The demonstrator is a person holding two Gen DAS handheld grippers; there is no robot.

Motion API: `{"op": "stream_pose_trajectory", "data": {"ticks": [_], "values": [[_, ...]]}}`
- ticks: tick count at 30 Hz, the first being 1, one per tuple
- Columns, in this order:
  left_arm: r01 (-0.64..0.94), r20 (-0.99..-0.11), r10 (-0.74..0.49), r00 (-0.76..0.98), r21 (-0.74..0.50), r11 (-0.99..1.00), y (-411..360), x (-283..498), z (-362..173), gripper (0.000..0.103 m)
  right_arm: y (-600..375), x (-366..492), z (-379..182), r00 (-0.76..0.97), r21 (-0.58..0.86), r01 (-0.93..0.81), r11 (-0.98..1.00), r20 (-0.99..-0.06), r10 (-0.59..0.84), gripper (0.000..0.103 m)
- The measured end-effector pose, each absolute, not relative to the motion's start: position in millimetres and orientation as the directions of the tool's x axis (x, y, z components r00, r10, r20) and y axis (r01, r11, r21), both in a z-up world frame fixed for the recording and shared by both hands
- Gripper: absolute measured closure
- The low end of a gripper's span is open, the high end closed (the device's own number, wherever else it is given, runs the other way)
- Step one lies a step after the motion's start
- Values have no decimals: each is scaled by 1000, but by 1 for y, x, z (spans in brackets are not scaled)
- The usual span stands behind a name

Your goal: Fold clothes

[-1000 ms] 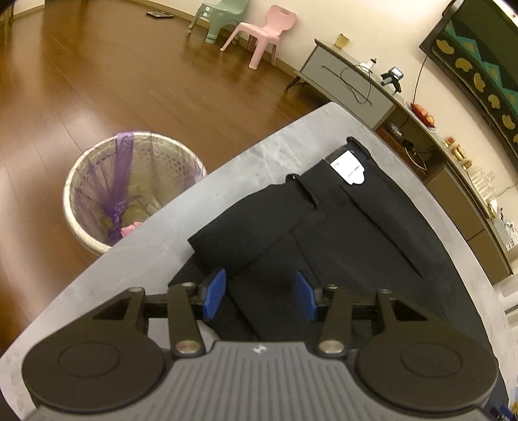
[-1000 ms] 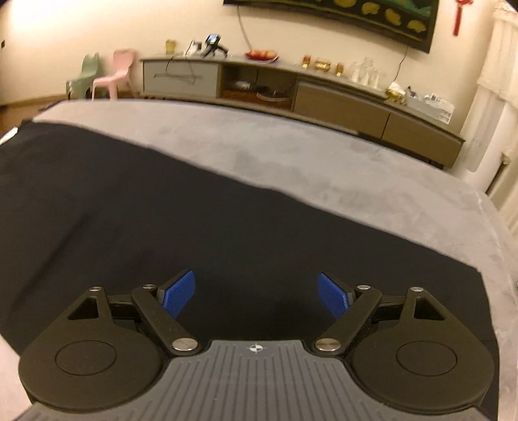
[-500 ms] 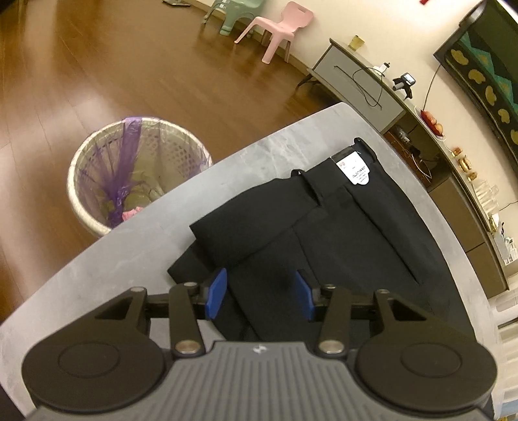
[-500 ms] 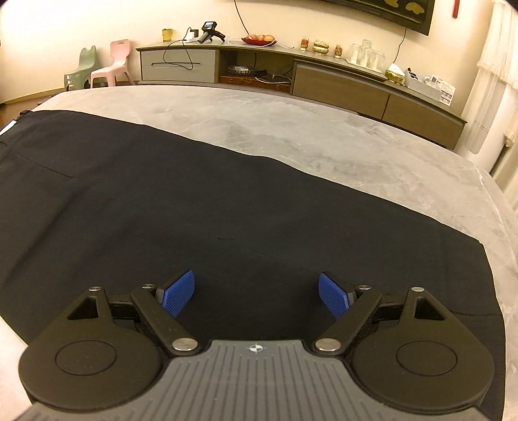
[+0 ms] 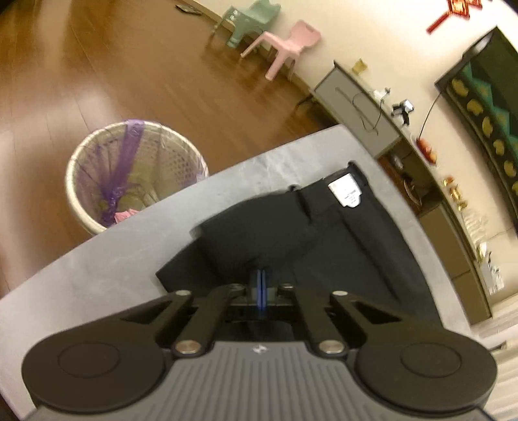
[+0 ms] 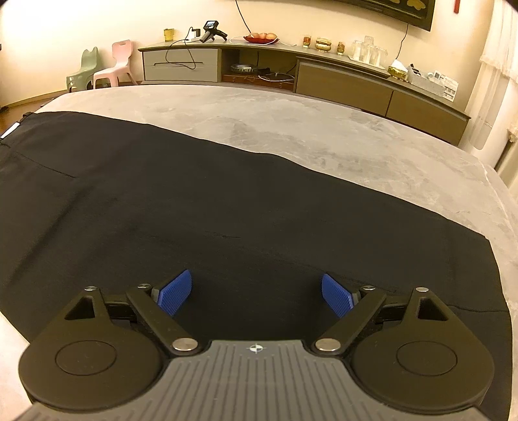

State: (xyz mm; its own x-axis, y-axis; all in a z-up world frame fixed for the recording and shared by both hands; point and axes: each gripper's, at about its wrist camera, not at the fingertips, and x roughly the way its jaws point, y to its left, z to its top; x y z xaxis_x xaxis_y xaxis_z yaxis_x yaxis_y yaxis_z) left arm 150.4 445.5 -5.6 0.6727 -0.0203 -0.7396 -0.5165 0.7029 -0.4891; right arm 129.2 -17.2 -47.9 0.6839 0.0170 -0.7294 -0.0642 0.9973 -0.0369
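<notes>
Trousers (image 5: 323,246) flat on grey table (image 5: 106,268), waist end partly folded. Left gripper (image 5: 261,285) pads fully together, apparently pinching fabric to lift fold. Right gripper (image 6: 255,293) wide apart, opening slightly, empty above trouser leg, likely readying grasp.

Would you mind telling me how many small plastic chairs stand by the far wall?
2. The green chair and the pink chair stand side by side on the floor against the wall, green on the left in both views. Others may lie outside the views.
</notes>
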Motion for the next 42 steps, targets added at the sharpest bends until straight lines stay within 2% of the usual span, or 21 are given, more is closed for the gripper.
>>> {"op": "stream_pose_trajectory", "data": {"ticks": [4,7,13,15,16,17,18,19,21,23,25,27,31,33,34,35,38,42], "values": [[-571,-762,2,648,-484,664,443,115,-9,103,-24,129,-49,674,-38,-57,998,-739,11,9],[-599,-798,5,602,-448,664,447,120,-26,102,-27,132,-49,664,-41,-58,997,-747,8,8],[-617,-800,79,595,-392,682,445,123,-23,98,-33,134,-46,655,-92,-39,995,-754,-44,6],[-644,-787,158,597,-353,679,440,112,-18,86,-39,135,-45,651,-120,-9,993,-754,-85,6],[-674,-774,226,592,-321,666,437,101,-15,74,-42,135,-44,648,-136,7,991,-754,-109,6],[-701,-751,295,590,-297,648,433,89,-14,69,-43,135,-44,644,-156,22,987,-753,-134,6],[-707,-723,331,606,-299,641,429,83,-12,70,-40,134,-41,645,-184,38,982,-746,-165,9],[-699,-694,349,630,-311,643,425,80,-8,70,-35,134,-37,648,-214,54,975,-735,-197,20],[-683,-630,384,675,-336,648,417,75,0,71,-10,129,-17,700,-180,29,983,-698,-148,23],[-594,-555,356,752,-336,731,401,85,18,71,37,134,8,743,-74,-103,992,-669,26,23],[-481,-521,281,806,-300,824,384,105,32,70,96,148,26,733,-14,-271,962,-651,197,22],[-419,-562,185,806,-320,850,381,126,27,70,166,175,41,696,-7,-426,905,-641,323,21],[-462,-682,96,725,-379,802,400,140,-12,76,303,241,57,608,-75,-659,749,-639,471,16],[-469,-705,41,708,-426,773,412,133,-29,77,361,278,56,548,-89,-744,662,-649,528,13],[-467,-702,27,711,-444,765,418,127,-33,86,391,299,51,505,-84,-784,615,-662,553,9],[-463,-697,16,717,-459,758,422,121,-36,91,415,322,46,458,-59,-810,583,-683,569,8],[-454,-678,-25,735,-520,724,436,109,-45,99,468,388,26,354,16,-843,538,-736,577,7],[-436,-663,-46,748,-542,718,442,111,-48,99,499,447,-12,270,51,-857,512,-803,531,7]]}}
